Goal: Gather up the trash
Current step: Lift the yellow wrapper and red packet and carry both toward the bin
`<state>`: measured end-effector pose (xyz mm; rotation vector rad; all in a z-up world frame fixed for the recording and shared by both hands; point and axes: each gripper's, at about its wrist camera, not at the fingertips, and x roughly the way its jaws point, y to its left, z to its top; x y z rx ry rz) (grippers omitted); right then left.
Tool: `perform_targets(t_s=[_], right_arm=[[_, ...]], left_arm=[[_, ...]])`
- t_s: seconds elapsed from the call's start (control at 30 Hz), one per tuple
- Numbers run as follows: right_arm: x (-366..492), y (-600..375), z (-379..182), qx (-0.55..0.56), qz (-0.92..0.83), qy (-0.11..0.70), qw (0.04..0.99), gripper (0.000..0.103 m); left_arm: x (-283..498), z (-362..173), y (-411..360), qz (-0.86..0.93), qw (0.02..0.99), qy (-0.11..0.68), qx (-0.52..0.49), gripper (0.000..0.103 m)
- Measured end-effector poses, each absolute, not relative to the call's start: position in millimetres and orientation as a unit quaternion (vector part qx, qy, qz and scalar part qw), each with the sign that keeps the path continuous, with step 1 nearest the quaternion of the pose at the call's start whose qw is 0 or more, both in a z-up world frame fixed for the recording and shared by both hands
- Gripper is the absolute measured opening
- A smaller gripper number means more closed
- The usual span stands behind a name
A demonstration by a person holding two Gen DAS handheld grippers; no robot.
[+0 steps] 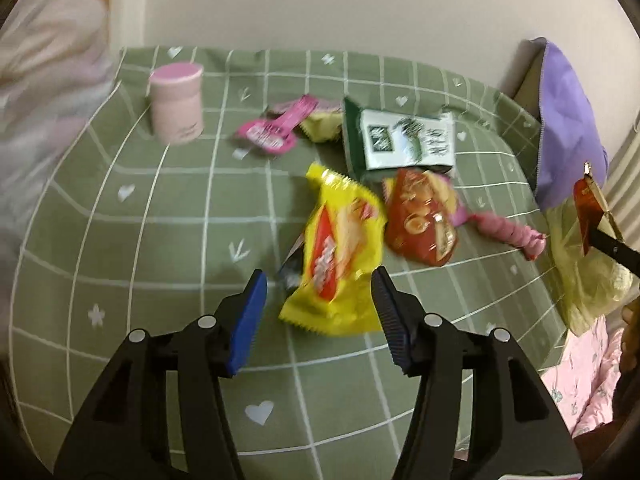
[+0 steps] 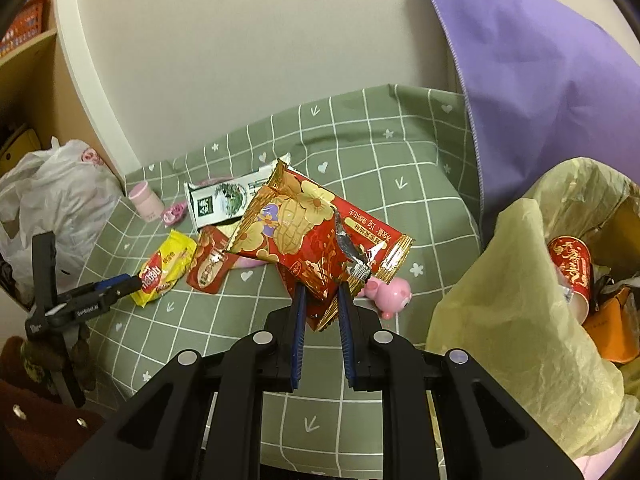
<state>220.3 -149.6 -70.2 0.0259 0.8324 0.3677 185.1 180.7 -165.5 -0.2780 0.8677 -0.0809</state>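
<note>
Red peanut wrapper [image 2: 316, 240] pinched in right hand-held gripper [image 2: 322, 294], jaws nearly closed.

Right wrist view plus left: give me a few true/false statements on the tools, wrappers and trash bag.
1. The right tool is shut on the red peanut wrapper. True.
2. The left tool is clamped on the yellow snack packet. False: its jaws stand apart on either side of the packet, not pressing it.
3. The trash bag is empty. False: a red paper cup and other rubbish lie inside.
4. The pink canister stands upright on the green checked cloth. True.
5. The pink pig toy is in the bag. False: it lies on the cloth.
</note>
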Motion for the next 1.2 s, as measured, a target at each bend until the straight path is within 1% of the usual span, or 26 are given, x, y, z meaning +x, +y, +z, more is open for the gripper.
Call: perform_targets(t_s=[0.1,0.23,0.33,0.4,0.43,0.47,0.53,0.63,0.93,1.2], right_arm=[[226.2,-142.5,-71.3,0.009,0.186,0.406,0.895,0.016],[229.3,-129.2,-70.3,-0.007,0.201,0.406,0.892,0.016],[228.0,-123.4,-70.7,-0.019,0.207,0.409,0.889,0.016],[227.5,-124.3,-71.1,-0.018,0.205,0.411,0.888,0.016],[227.6,-125.4,-71.0,-0.017,0.203,0.411,0.889,0.016],[227.2,-126.0,-70.7,-0.015,0.201,0.411,0.889,0.016],[227.4,-128.4,-69.4,-0.012,0.198,0.409,0.891,0.016],[226.8,-131.3,-67.3,-0.009,0.197,0.405,0.893,0.016],[223.4,-135.4,-53.3,-0.005,0.198,0.382,0.903,0.016],[209.8,-157.4,-14.5,-0.01,0.171,0.332,0.928,0.016]], left_arm=[[187.7,-171.9,181.5,-0.03,0.893,0.425,-0.148,0.052],[192.0,-178.2,177.0,-0.015,0.896,0.422,-0.138,0.052],[197.1,-179.4,167.8,-0.002,0.899,0.422,-0.115,0.052],[200.0,-180.9,156.6,0.01,0.903,0.424,-0.073,0.052],[200.8,-181.5,151.9,0.016,0.903,0.426,-0.053,0.045],[200.4,-181.4,150.6,0.015,0.904,0.425,-0.048,0.027],[199.1,-179.6,150.3,0.0,0.904,0.424,-0.05,0.012],[195.5,-170.1,150.3,-0.02,0.909,0.412,-0.062,0.006],[185.7,-97.9,159.7,-0.052,0.945,0.309,-0.091,0.004],[197.7,-24.8,138.8,-0.117,0.962,0.226,-0.093,0.004]])
